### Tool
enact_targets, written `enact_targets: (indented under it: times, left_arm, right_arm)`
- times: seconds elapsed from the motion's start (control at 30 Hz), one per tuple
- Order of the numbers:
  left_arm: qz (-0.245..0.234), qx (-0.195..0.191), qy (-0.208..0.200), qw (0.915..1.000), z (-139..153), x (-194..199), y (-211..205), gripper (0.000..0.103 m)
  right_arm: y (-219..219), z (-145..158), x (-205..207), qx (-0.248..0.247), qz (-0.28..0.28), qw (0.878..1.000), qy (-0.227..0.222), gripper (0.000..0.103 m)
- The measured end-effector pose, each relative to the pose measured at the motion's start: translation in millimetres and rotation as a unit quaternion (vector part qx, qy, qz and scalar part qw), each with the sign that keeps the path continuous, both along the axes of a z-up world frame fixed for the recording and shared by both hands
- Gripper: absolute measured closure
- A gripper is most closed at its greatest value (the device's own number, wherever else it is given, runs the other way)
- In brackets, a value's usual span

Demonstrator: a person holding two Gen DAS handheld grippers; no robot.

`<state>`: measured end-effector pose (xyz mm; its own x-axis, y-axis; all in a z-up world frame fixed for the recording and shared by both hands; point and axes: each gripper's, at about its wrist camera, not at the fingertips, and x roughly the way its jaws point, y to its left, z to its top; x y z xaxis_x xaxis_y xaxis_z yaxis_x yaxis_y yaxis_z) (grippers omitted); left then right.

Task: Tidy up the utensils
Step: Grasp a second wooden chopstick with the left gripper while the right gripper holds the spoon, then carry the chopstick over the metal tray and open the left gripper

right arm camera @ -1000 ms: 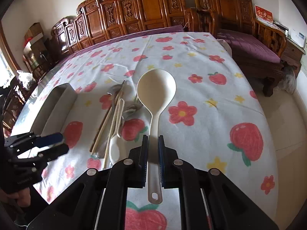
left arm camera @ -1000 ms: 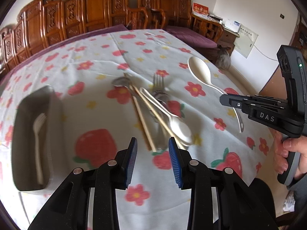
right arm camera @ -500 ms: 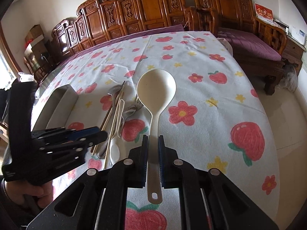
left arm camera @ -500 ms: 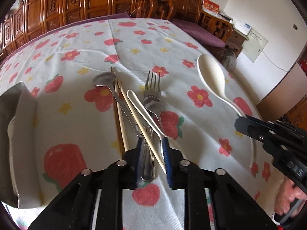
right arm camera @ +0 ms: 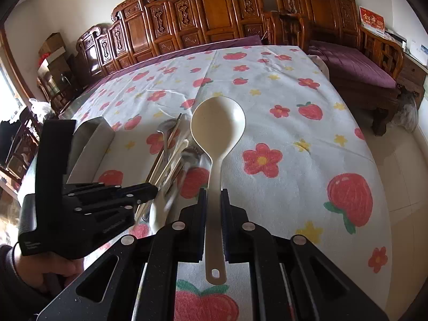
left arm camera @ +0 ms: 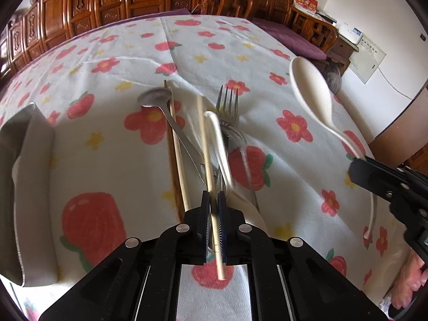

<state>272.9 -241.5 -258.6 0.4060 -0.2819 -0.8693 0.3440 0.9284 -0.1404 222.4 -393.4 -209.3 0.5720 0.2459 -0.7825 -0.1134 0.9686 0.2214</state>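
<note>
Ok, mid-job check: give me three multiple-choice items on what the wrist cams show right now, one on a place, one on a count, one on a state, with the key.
1. Where does the metal tray lie, seen from the left wrist camera?
A. left of the utensil pile
B. right of the pile
C. beyond the fork

2. How many tines has the metal fork?
A. two
B. three
C. four

3. What does the left gripper hold?
A. nothing, it is open
B. a wooden chopstick
C. the metal spoon

Key:
1 A, the tray sits at the left edge of that view, apart from the pile.
2 C, four tines show above the fork's neck.
3 B, the fingers are closed on one wooden chopstick; the metal spoon lies on the cloth. The right gripper clamps the cream serving spoon by its handle.
</note>
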Motion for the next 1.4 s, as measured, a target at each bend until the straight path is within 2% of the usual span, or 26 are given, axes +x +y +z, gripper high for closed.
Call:
enact_targets:
  times: [0.6,0.93,1.2,1.4]
  left_arm:
    - [-0.012,0.025,-0.065,0.9975,60,-23,32,0.099]
    - [-0.004,0.029,-0.096,0.995,94,-33,66,0.099]
    - [0.011,0.036,-0.105,0.9937,106,-30,103,0.099]
    - [0.025,0.045,-0.106,0.993,105,-21,135,0.099]
  right_arm:
    - [26,16,-8,0.004,0.027,1.0,-0.014,0.091]
    - [62,30,-12,0.005,0.063,0.998,-0.022,0.091]
    - [92,33,-4,0.0,0.079,0.997,-0.023,0.091]
    - [111,36,7,-0.003,0.091,0.996,-0.02,0.091]
